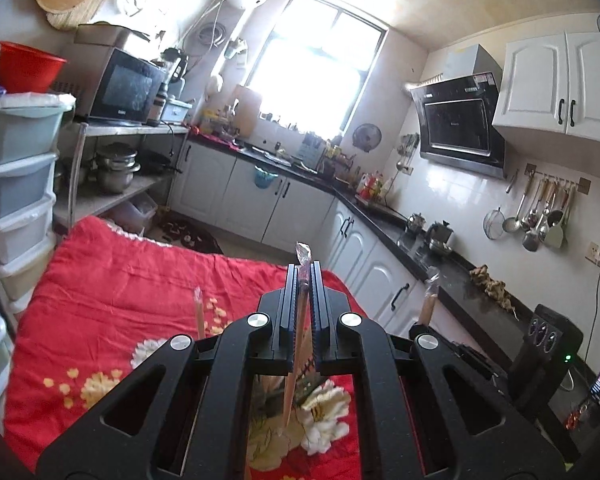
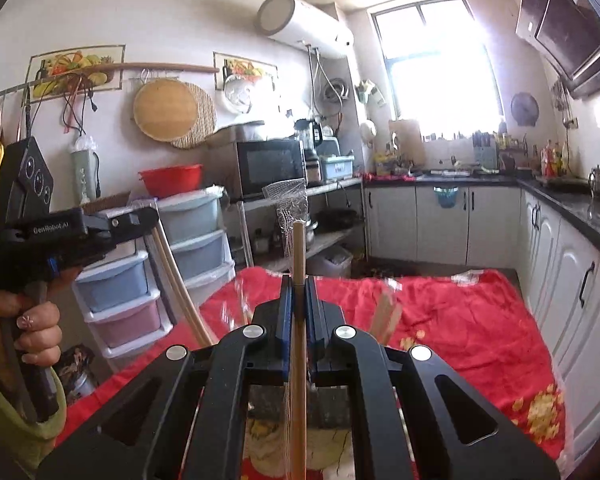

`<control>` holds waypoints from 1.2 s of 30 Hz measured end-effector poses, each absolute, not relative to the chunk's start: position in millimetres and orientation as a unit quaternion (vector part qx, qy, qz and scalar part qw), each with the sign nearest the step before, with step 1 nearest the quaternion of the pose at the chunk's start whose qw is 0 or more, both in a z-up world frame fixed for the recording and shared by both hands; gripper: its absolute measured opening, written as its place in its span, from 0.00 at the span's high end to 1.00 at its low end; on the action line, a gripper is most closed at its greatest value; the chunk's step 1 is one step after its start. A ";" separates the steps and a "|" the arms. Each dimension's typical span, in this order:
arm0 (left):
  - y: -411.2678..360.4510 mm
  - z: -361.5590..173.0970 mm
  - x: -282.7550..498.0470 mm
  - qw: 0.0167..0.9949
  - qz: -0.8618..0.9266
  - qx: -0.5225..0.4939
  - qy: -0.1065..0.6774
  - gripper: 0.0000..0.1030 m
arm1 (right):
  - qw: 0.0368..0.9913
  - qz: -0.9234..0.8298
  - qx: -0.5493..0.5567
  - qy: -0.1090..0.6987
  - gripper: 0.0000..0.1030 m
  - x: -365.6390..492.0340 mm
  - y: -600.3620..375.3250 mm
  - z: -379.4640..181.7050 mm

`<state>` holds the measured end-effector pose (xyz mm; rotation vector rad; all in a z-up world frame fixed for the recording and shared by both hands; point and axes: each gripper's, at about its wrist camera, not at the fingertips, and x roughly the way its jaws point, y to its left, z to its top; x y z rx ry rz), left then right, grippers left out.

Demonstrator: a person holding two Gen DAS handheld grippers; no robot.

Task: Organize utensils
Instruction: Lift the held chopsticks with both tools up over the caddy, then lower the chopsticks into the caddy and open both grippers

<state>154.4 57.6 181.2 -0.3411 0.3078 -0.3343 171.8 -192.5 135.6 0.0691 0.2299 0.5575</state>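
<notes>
Left wrist: left gripper [image 1: 303, 280] clamps a wrapped chopstick [image 1: 300, 320], upright above the red quilt [image 1: 120, 280]. Thin stick, narrow hold; likely to pivot or slip.

Right wrist: right gripper [image 2: 299, 292] pinches a bare chopstick [image 2: 299, 264], film wrapper [image 2: 290, 204] trailing; may snag. Container below unclear.

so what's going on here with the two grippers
A person holds a gripper in each hand over a red quilt in a kitchen. The left gripper is shut on a wrapped chopstick, and the right gripper is shut on a wooden stick with clear wrap around its top. Both are held upright, off the quilt.
</notes>
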 end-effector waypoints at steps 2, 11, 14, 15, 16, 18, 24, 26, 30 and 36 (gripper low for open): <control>57.1 185.6 156.0 0.962 -0.160 -0.165 0.145 0.97 | 0.956 0.275 0.033 0.100 0.94 174.0 -191.4 143.5; 52.3 203.6 157.6 0.976 -0.128 -0.138 0.109 0.97 | 0.961 0.269 0.043 0.048 0.94 185.4 -193.0 170.0; 54.2 206.5 160.0 0.980 -0.113 -0.133 0.099 0.97 | 0.962 0.267 0.046 0.029 0.94 190.6 -195.3 175.4; 55.5 206.2 160.8 0.981 -0.107 -0.131 0.097 0.97 | 0.962 0.267 0.049 0.021 0.94 192.2 -196.1 176.2; 55.9 205.6 162.3 0.983 -0.098 -0.127 0.093 0.97 | 0.962 0.268 0.051 0.013 0.94 195.2 -195.7 176.7; 56.9 203.3 164.8 0.984 -0.088 -0.125 0.089 0.97 | 0.961 0.271 0.053 0.001 0.94 202.1 -193.2 174.8; 58.5 187.0 178.9 0.984 -0.075 -0.135 0.086 0.97 | 0.965 0.261 0.038 -0.013 0.94 222.3 -176.7 155.4; 57.5 181.2 182.7 0.985 -0.070 -0.132 0.084 0.97 | 0.968 0.250 0.032 -0.011 0.94 229.4 -170.9 145.5; 54.4 166.4 190.6 0.985 -0.067 -0.130 0.088 0.97 | 0.973 0.230 0.023 -0.004 0.94 242.7 -164.6 124.8; 53.4 145.3 200.4 0.981 -0.074 -0.138 0.113 0.97 | 0.978 0.209 0.018 0.010 0.93 257.2 -159.2 102.0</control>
